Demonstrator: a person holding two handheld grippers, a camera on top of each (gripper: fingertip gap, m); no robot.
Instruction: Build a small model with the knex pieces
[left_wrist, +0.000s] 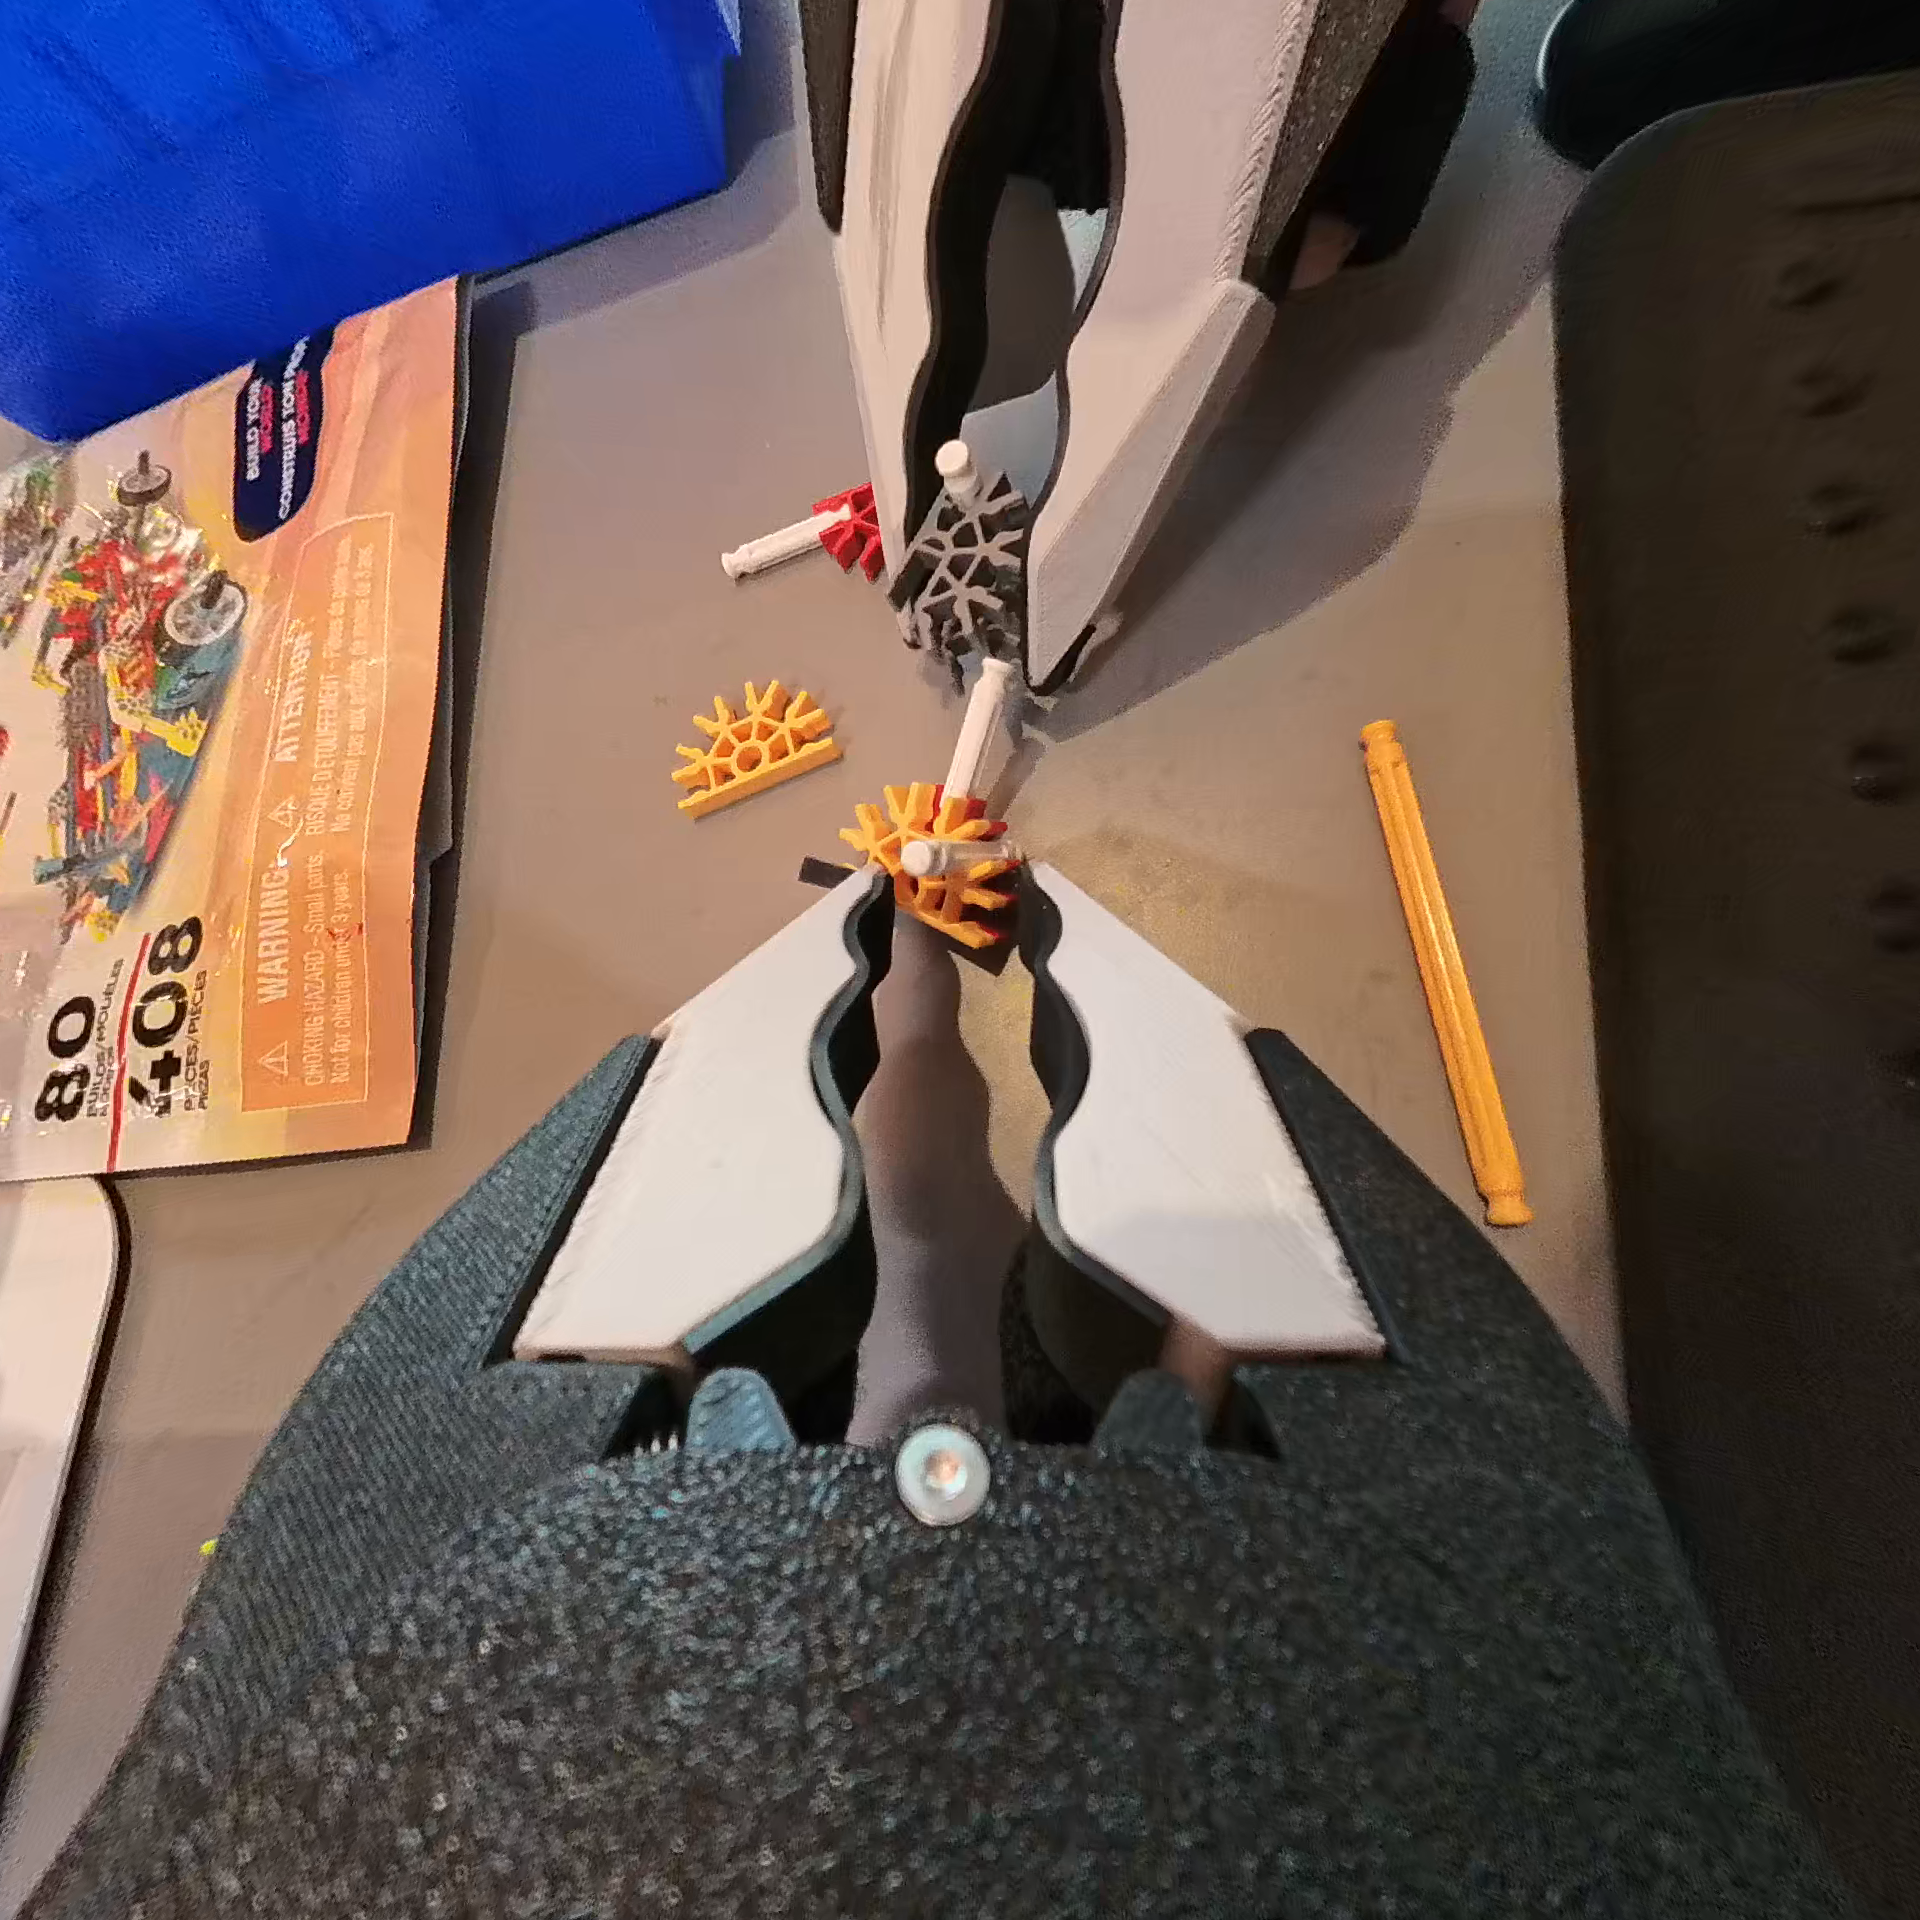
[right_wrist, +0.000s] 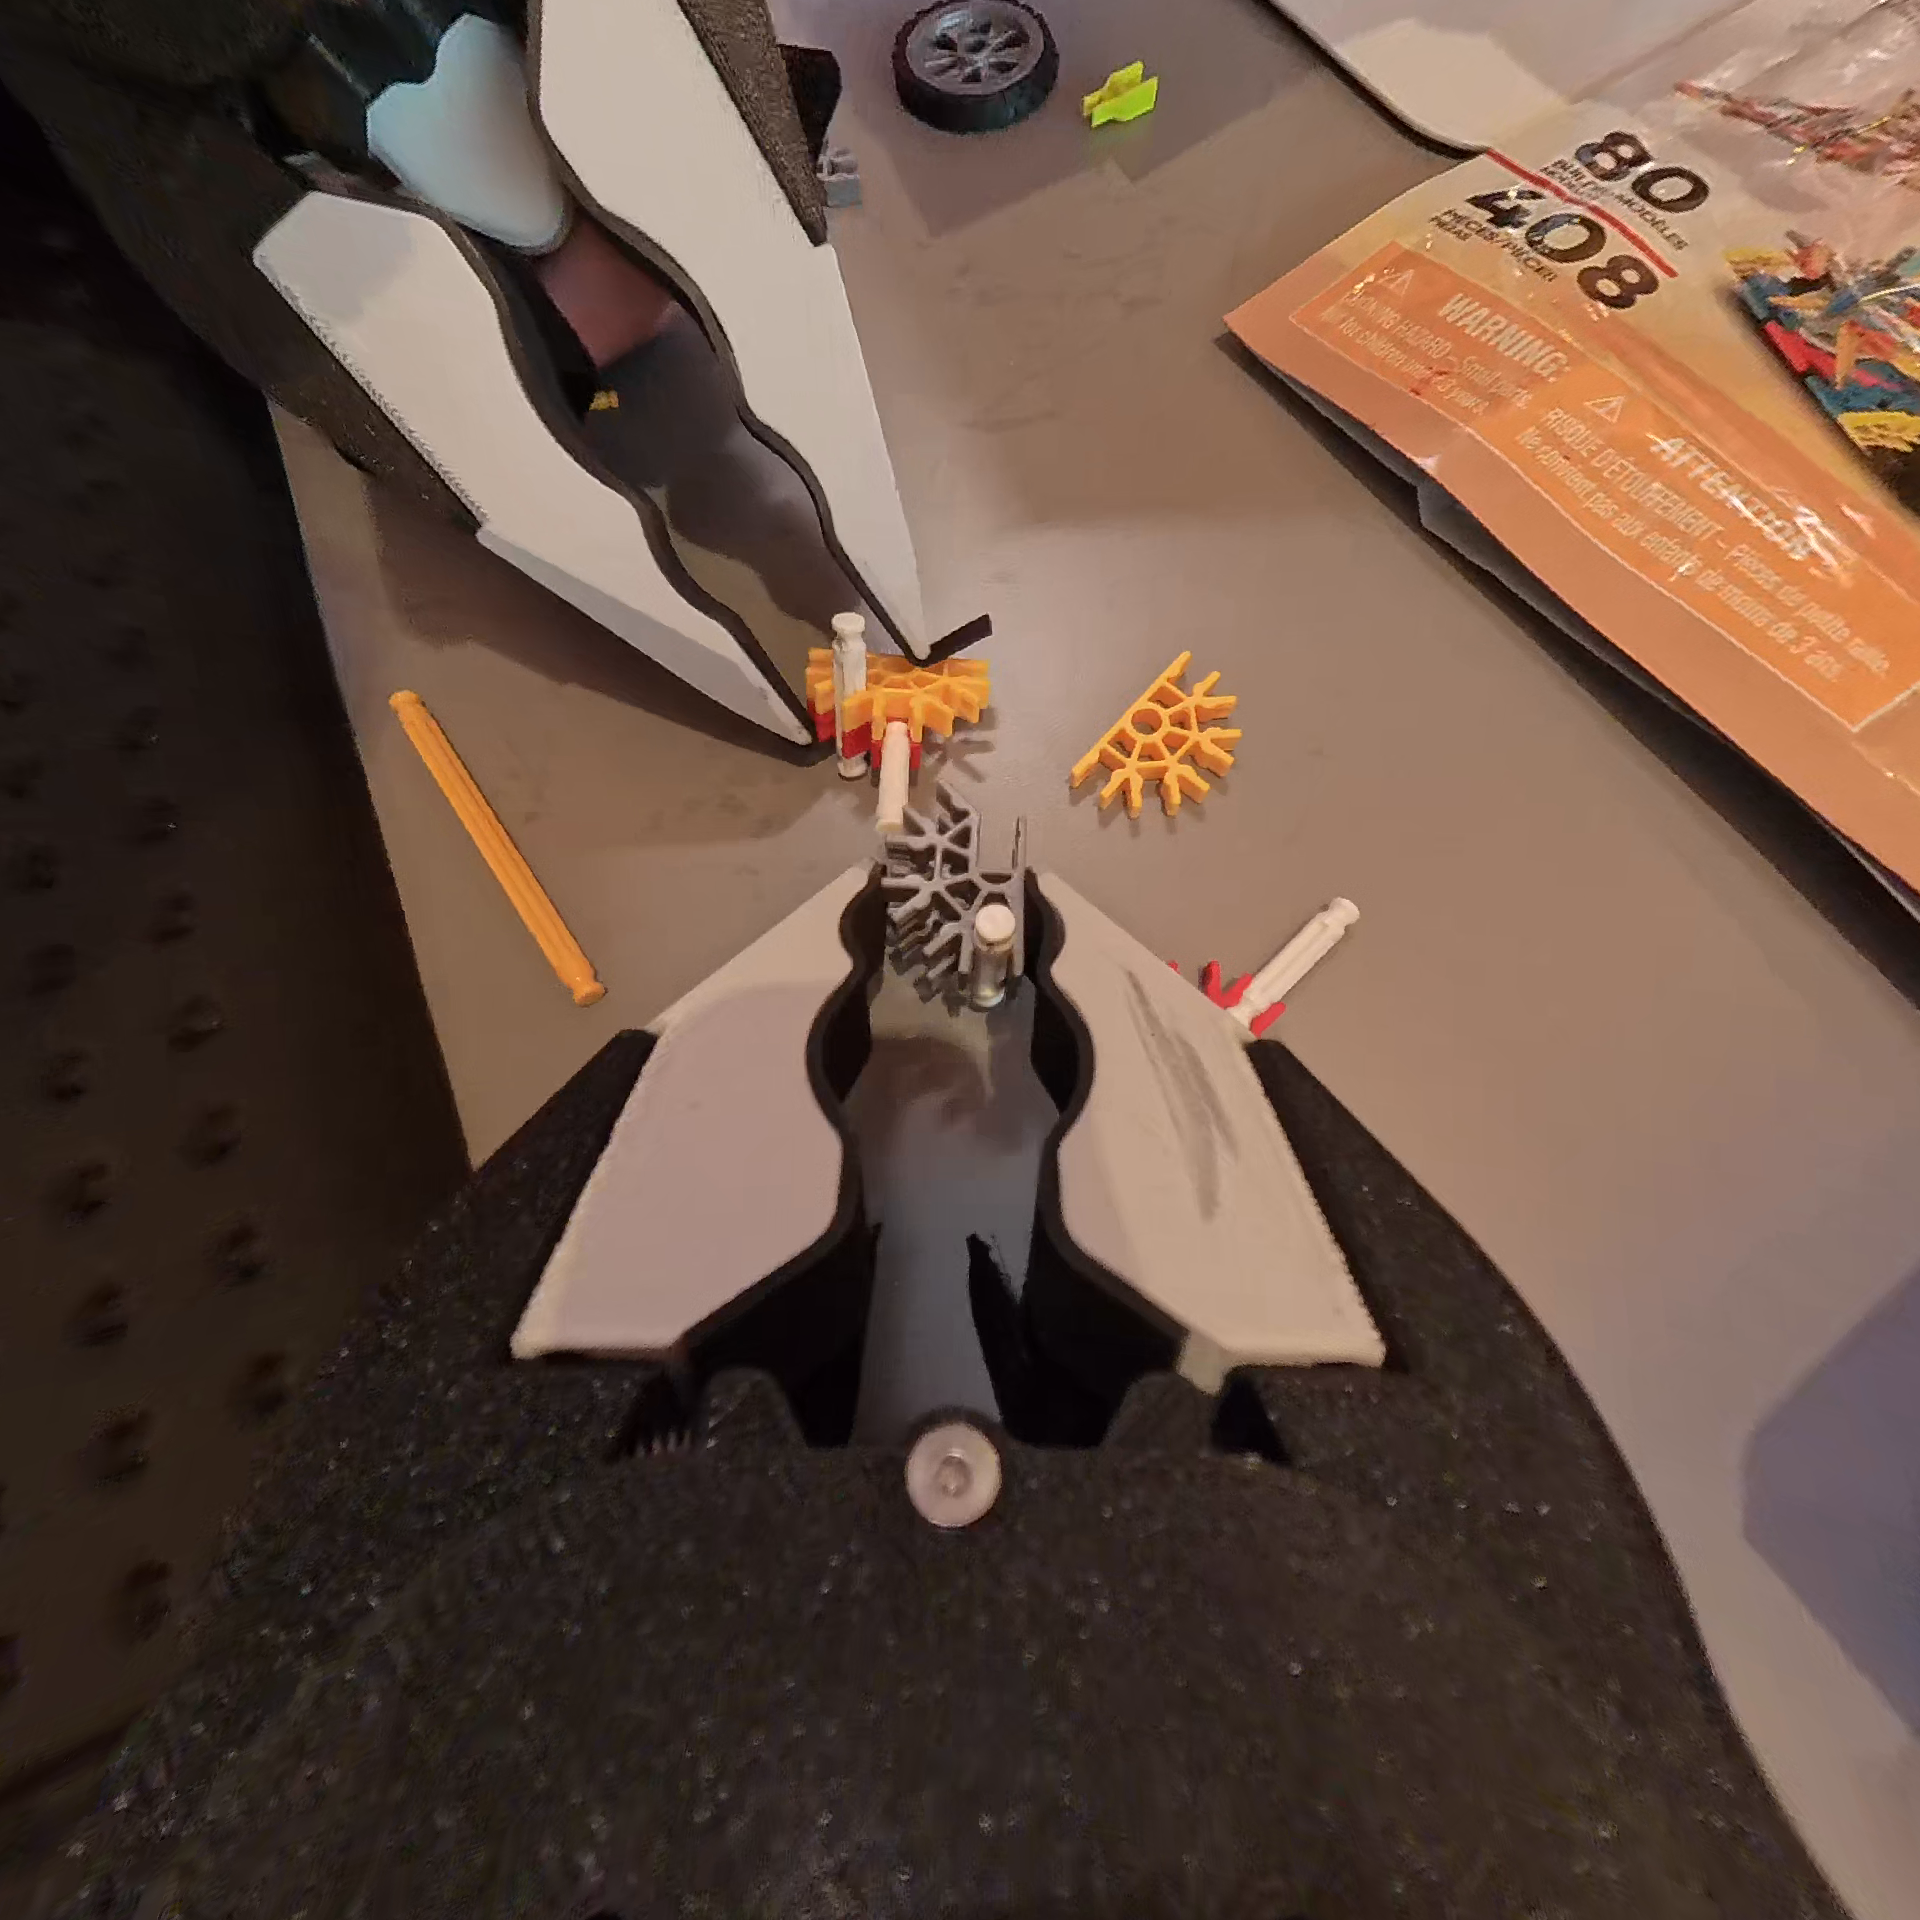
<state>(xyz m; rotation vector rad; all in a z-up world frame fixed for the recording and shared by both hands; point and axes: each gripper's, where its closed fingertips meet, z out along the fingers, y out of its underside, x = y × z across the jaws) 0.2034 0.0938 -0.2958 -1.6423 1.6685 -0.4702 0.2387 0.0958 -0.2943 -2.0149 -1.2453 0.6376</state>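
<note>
- Left gripper (left_wrist: 948, 896) is clamped on a yellow-and-red plastic connector cluster (left_wrist: 935, 868) with short white rods plugged in, held just above the grey tabletop (left_wrist: 623, 436).
- Right gripper (right_wrist: 951, 914) is pinched on a grey snowflake-shaped plastic connector (right_wrist: 940, 883) carrying a white peg (right_wrist: 992, 951).
- One white rod (right_wrist: 891, 774) points at the grey connector, tip almost touching; if the two are out of line, it could jam or skid.
- Both grips are at the fingertips only, so sideways load could twist either piece loose.
- Loose yellow fan-shaped connector (right_wrist: 1158, 738) and long yellow rod (left_wrist: 1444, 966) lie near; either could get knocked.

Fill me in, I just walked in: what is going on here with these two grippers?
The left gripper is shut on a yellow-and-red connector cluster with white rods. The right gripper is shut on a grey connector. The two face each other closely above the grey table. A loose yellow connector lies beside them.
</note>
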